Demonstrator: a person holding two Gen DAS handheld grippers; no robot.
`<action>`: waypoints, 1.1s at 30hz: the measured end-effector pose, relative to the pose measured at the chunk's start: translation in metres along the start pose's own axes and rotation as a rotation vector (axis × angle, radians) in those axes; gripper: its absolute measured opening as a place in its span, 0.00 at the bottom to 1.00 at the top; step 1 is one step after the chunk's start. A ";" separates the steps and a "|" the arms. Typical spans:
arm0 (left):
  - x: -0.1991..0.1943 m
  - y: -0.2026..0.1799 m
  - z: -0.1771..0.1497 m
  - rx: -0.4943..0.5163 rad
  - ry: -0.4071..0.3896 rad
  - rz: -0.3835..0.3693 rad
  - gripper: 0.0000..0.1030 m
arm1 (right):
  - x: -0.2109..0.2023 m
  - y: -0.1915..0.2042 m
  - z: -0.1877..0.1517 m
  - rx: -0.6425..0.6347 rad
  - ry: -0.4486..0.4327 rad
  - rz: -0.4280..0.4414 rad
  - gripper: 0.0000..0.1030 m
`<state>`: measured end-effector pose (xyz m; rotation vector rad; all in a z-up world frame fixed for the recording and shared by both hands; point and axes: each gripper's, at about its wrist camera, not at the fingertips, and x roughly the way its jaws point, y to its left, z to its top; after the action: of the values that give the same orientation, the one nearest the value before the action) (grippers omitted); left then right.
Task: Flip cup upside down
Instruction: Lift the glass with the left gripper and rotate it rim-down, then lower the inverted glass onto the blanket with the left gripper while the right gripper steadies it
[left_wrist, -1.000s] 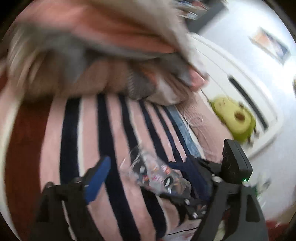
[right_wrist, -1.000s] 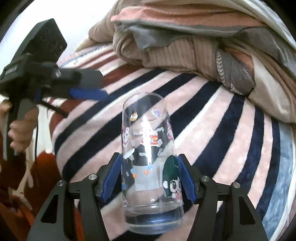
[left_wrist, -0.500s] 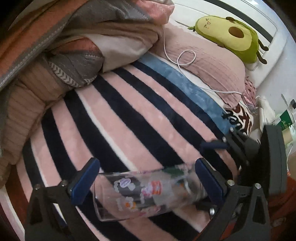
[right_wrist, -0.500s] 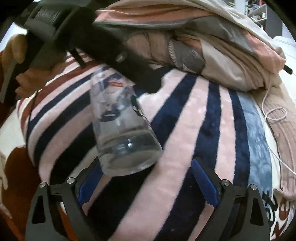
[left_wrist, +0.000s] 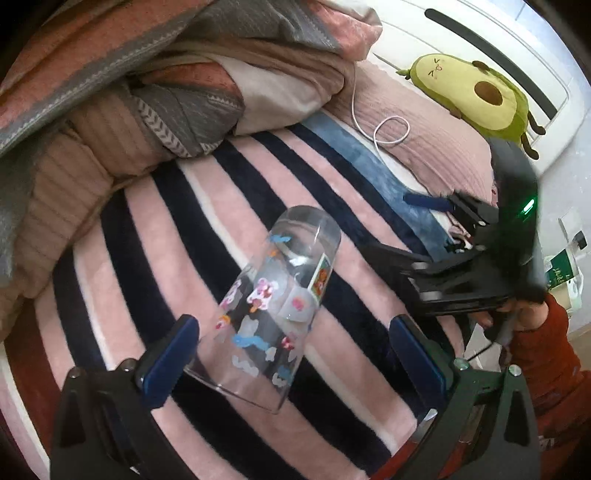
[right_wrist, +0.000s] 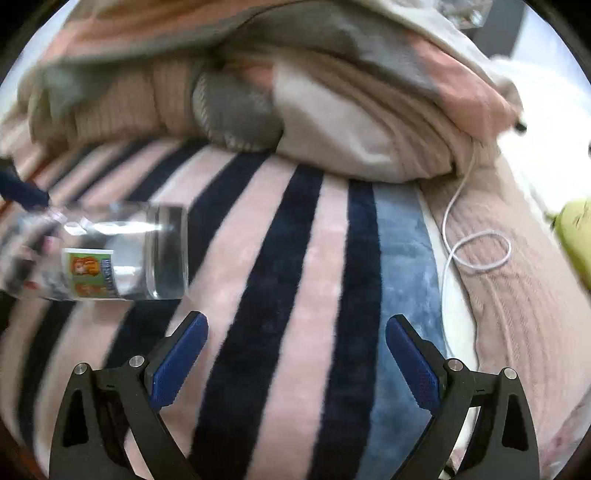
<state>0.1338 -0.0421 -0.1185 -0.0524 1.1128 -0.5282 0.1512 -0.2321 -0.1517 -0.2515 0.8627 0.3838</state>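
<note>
A clear glass cup (left_wrist: 275, 306) with cartoon stickers sits between the wide-spread blue pads of my left gripper (left_wrist: 295, 354). Its thick base points away and its open rim is near me. The left pad (left_wrist: 168, 356) is close against the rim; the right pad (left_wrist: 417, 360) is well clear. In the right wrist view the cup (right_wrist: 110, 251) shows at the left, lying sideways with its base to the right. My right gripper (right_wrist: 295, 363) is open and empty, apart from the cup. It also shows in the left wrist view (left_wrist: 461, 266), to the right of the cup.
A pink and navy striped blanket (left_wrist: 221, 229) covers the bed. Piled bedding (left_wrist: 147, 85) rises behind it. A white cable (left_wrist: 388, 129) lies on a pink pillow, with an avocado plush (left_wrist: 476, 96) beyond.
My right gripper let go of the cup and drew back to the right. The cup has turned between my left gripper's pads, from crosswise to base pointing away.
</note>
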 end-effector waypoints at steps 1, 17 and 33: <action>0.001 -0.001 0.001 0.006 0.005 0.002 0.99 | -0.005 -0.008 -0.001 0.064 0.008 0.087 0.94; 0.041 0.002 0.010 0.063 0.084 0.042 0.61 | 0.059 0.011 0.002 0.812 0.265 0.749 0.87; 0.013 -0.010 0.007 0.064 -0.142 0.050 0.56 | 0.010 0.049 0.068 0.378 -0.056 0.433 0.58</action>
<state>0.1409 -0.0583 -0.1234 -0.0065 0.9556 -0.5067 0.1833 -0.1611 -0.1202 0.3007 0.9156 0.6160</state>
